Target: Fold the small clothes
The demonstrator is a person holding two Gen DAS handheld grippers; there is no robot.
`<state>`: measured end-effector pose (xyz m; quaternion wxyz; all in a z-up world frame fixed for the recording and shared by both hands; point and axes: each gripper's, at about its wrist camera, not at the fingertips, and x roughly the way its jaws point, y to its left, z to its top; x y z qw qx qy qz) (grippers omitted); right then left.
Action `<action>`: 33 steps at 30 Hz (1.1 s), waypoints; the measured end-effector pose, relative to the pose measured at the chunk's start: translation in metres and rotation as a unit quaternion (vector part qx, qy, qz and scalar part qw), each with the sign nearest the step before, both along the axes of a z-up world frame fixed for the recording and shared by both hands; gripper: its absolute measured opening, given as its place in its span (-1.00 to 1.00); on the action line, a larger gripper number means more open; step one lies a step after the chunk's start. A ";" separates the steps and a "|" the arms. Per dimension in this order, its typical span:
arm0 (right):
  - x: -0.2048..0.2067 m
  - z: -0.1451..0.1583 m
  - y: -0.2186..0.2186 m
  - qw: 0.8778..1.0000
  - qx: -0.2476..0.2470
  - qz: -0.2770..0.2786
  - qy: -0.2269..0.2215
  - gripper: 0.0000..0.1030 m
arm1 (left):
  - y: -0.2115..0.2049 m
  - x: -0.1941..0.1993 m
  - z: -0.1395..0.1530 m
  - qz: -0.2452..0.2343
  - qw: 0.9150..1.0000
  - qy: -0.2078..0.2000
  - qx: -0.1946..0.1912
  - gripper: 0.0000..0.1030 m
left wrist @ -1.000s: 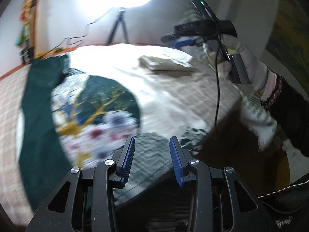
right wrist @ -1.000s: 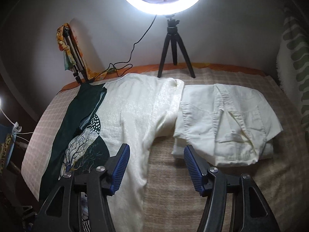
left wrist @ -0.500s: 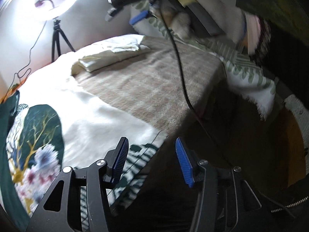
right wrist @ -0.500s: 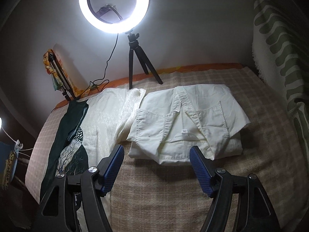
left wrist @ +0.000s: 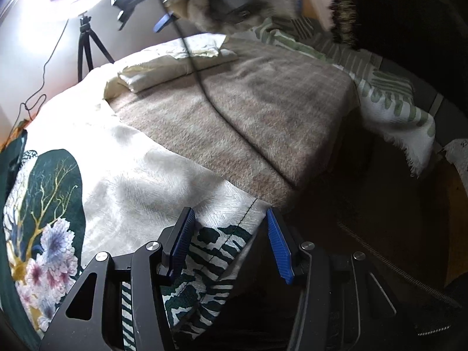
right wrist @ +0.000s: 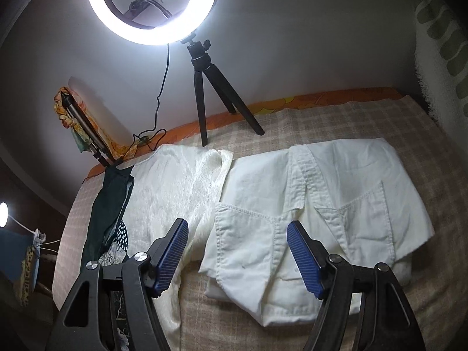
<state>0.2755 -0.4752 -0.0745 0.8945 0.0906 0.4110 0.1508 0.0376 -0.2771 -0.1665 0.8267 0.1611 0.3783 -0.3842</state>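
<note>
Bed surface: beige checked blanket (right wrist: 292, 128) against a pale wall, lit by a ring light (right wrist: 152, 5) on a black tripod (right wrist: 204, 87) at upper centre of the right wrist view. Item one: folded white shirt (right wrist: 336, 199), centre right of that view, lying just beside item two. Item two: cream patterned garment (left wrist: 152, 175) with dark green floral print, spread flat at lower left of the left wrist view; its left side runs out of frame. Glare washes out the upper left there. Left gripper (left wrist: 231, 234): jaws closing, the garment's striped hem corner between them, blue pads not visibly pressing it. Right gripper (right wrist: 237, 251): jaws wide apart, holding nothing, poised above the shirt's near left edge; contact cannot be made out. Right hand (left wrist: 234, 0), gloved, blurred and cut off at the top edge.
</note>
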 end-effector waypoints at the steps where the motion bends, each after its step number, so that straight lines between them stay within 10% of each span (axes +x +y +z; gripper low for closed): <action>1: 0.006 -0.002 0.006 1.000 -0.001 0.004 0.002 0.41 | 0.001 0.000 0.000 0.001 1.000 -0.002 -0.003 -0.23; 7: 0.036 -0.017 0.032 1.000 -0.008 0.022 0.015 0.41 | 0.007 0.010 0.001 0.007 1.000 0.010 -0.025 -0.84; 21: 0.112 -0.045 0.053 0.999 -0.030 -0.004 0.042 0.09 | 0.035 0.020 0.018 0.033 0.993 0.050 -0.102 -0.91; 33: 0.120 -0.049 0.087 0.995 -0.096 0.024 0.023 -0.97 | 0.058 0.022 0.024 0.052 0.985 0.070 -0.146 -0.93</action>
